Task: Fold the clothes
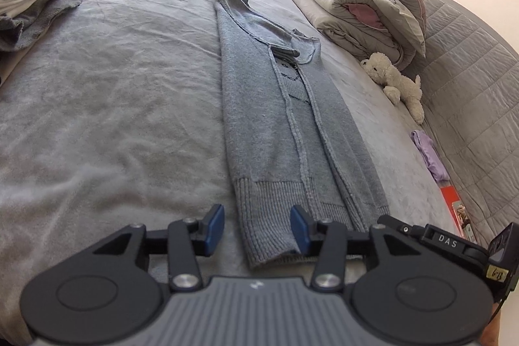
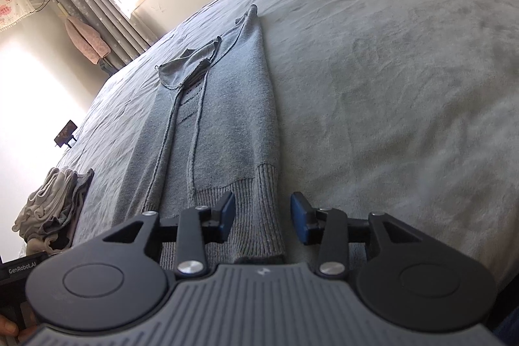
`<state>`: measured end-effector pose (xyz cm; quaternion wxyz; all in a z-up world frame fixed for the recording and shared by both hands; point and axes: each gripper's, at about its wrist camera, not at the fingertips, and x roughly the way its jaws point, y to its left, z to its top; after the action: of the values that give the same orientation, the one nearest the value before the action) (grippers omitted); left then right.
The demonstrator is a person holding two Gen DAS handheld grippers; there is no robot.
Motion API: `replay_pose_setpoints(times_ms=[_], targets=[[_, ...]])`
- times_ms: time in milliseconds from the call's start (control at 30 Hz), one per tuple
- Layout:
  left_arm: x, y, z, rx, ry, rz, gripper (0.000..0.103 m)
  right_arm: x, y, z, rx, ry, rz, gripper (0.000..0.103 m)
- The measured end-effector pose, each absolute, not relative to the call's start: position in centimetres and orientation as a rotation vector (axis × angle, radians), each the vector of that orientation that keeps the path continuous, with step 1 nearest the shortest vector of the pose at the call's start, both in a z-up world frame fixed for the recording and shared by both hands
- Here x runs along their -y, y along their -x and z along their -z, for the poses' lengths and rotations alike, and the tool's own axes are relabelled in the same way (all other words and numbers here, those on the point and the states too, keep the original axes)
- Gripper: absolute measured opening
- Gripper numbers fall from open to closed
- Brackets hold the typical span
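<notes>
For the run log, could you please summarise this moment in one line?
step: final fold pending | grey sweater: folded lengthwise, flat on bed | left tongs: open at hem | right tongs: open at hem

A grey-blue knit sweater (image 1: pixel 259 125) (image 2: pixel 223 106) lies flat on the grey bed (image 1: pixel 113 86) (image 2: pixel 389 86), folded lengthwise into a long narrow strip (both sides turned in toward the middle), its ribbed hem (image 1: pixel 269 209) (image 2: pixel 246 216) nearest, neckline farthest away.

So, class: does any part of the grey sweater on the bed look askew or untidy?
Mostly neat: the grey sweater lies as a long strip, sides folded in. The odd spot is the far end, where the folded-in sleeve lies crooked with its cuff bunched. Both the left gripper and right gripper are open at the ribbed hem.
</notes>
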<state>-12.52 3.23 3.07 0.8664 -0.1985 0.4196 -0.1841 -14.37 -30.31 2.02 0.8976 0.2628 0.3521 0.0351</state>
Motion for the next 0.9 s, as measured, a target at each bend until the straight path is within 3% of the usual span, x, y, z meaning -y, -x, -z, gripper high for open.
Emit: replay_pose_setpoints(times_ms=[67, 100, 133, 167, 200, 233, 900], targets=[[-2.5, 12.4, -2.8, -0.881, 0.389, 0.378, 0.047, 29.8, 14.3, -2.0, -0.734, -0.506, -0.072, 0.042], [-2.0, 12.4, -2.8, -0.874, 0.368, 0.374, 0.044, 29.6, 14.3, -2.0, -0.736, -0.490, -0.072, 0.037], [-1.8, 12.4, -2.8, -0.874, 0.356, 0.377, 0.028, 29.4, 14.4, -2.0, -0.737, -0.473, -0.072, 0.032], [-1.6, 12.4, -2.7, -0.875, 0.345, 0.380, 0.017, 29.4, 14.4, -1.9, -0.741, -0.474, -0.073, 0.018], [-1.6, 12.4, -2.5, -0.887, 0.348, 0.378, 0.010, 29.4, 14.5, -1.7, -0.745, -0.478, -0.074, 0.010], [-1.6, 12.3, -2.4, -0.897, 0.351, 0.376, 0.008, 29.5, 14.5, -1.7, -0.743, -0.484, -0.074, 0.009], [-2.1, 13.2, -3.1, -0.858, 0.295, 0.359, 0.006, 29.9, 14.7, -1.8, -0.735, -0.512, -0.056, 0.010]])
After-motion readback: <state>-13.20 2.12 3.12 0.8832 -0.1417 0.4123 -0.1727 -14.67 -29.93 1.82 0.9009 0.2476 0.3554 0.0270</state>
